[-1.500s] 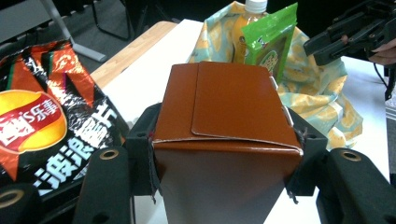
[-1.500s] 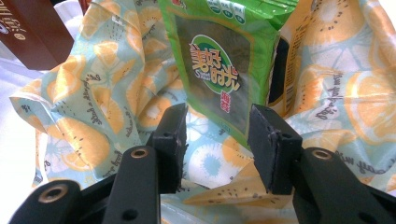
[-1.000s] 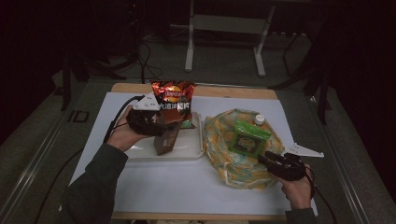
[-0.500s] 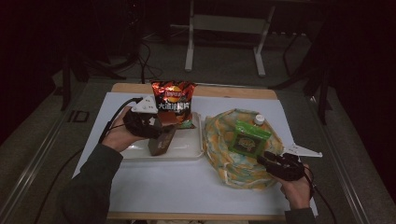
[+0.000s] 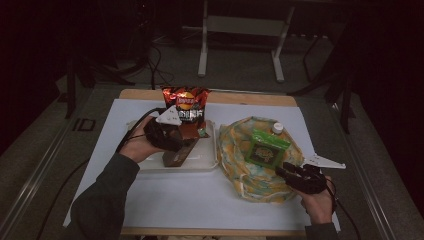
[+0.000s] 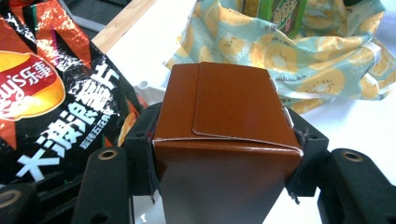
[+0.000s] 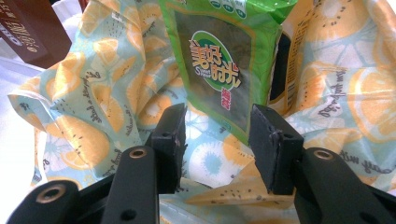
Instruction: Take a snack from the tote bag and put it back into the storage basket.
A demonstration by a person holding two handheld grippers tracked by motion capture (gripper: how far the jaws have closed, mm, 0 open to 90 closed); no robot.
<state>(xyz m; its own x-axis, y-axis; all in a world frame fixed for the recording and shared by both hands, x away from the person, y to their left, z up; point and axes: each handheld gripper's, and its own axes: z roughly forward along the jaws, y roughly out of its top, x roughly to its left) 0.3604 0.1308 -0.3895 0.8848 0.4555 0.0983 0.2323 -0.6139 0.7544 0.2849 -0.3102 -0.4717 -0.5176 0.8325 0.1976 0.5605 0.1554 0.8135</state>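
Note:
My left gripper (image 5: 183,144) is shut on a brown carton box (image 5: 176,155), its jaws pressing both sides of the box (image 6: 229,116) over the white tray (image 5: 150,169). A red and black chip bag (image 5: 186,102) stands just behind, and it lies left of the box in the left gripper view (image 6: 51,93). My right gripper (image 5: 281,171) stands open at the near right rim of a fruit-print cloth bag (image 5: 240,177). Bag fabric (image 7: 93,93) lies behind its jaws (image 7: 217,140). A green snack packet (image 5: 267,147) (image 7: 219,60) stands in the bag.
A white-capped bottle (image 5: 277,128) pokes up at the bag's far side. A white sheet (image 5: 190,200) covers the wooden table. Cables trail from the left gripper over the table's left side. A metal stand (image 5: 240,30) is on the floor beyond.
The left hand with the brown box has shifted slightly to the right over the tray. The right hand has stayed put at the bag's rim.

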